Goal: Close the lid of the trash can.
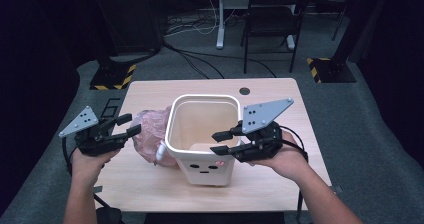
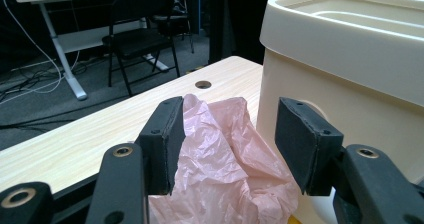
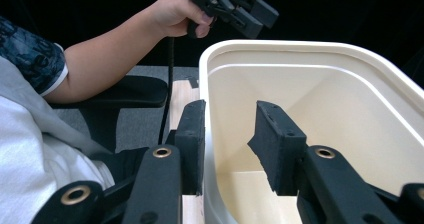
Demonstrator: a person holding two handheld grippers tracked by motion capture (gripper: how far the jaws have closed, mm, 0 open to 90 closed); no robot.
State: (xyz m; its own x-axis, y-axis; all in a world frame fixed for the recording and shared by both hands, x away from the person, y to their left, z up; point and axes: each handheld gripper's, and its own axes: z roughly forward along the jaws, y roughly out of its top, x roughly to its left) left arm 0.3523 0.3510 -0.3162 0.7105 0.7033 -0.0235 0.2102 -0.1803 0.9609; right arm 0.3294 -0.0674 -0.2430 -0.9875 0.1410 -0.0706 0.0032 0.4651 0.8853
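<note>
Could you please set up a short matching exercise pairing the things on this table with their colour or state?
Things:
1. bin
2. plastic bag
3. left gripper
4. right gripper

Descriptions:
A. crumpled and pink, lying beside the bin
B. fingers straddling the bin's rim, one inside, one outside
C. cream, upright, nothing inside
D. open, pointing at the bag

Pairs: 1-C, 2-A, 3-D, 4-B

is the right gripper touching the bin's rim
Apart. In the right gripper view the right gripper straddles the bin rim, with a gap on each side.
</note>
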